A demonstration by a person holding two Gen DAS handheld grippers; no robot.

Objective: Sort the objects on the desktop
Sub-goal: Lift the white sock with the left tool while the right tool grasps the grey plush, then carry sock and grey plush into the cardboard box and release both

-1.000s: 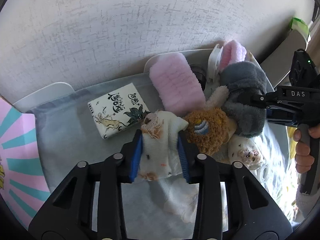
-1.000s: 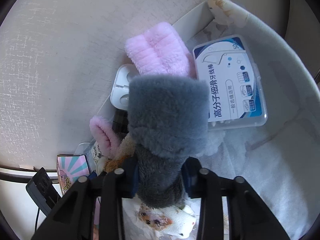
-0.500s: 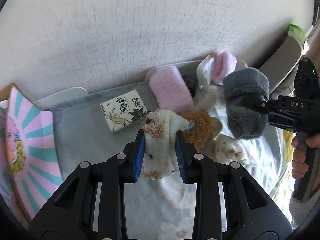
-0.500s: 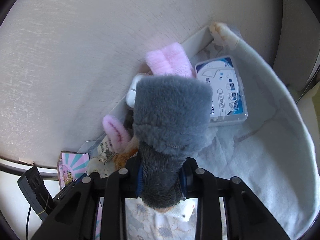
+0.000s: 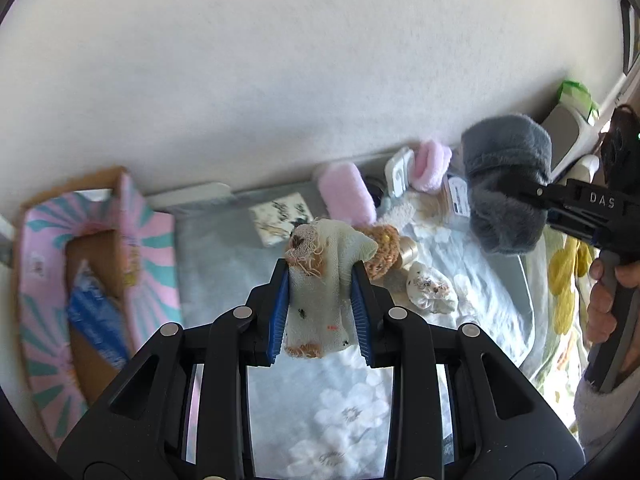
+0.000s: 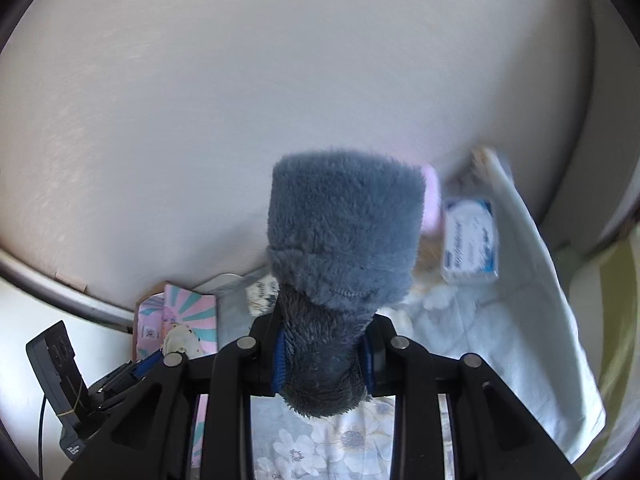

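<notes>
Two grips | left fingers [image 5: 322, 300] clamp white sock [image 5: 320, 304] | right fingers [image 6: 324, 360] clamp grey sock [image 6: 344, 240]

My left gripper [image 5: 320, 300] tips steeply downward, its blue-padded fingers [image 5: 278, 312] clamped on a cream sock [image 5: 320, 280]. My right gripper [image 6: 324, 354] also angles down, fingers [image 6: 279, 360] squeezing a grey fuzzy sock [image 6: 344, 236]. In the left wrist view I see my right hand [image 5: 604, 300] wrapped around that gripper's handle, pale sleeve below.
</notes>
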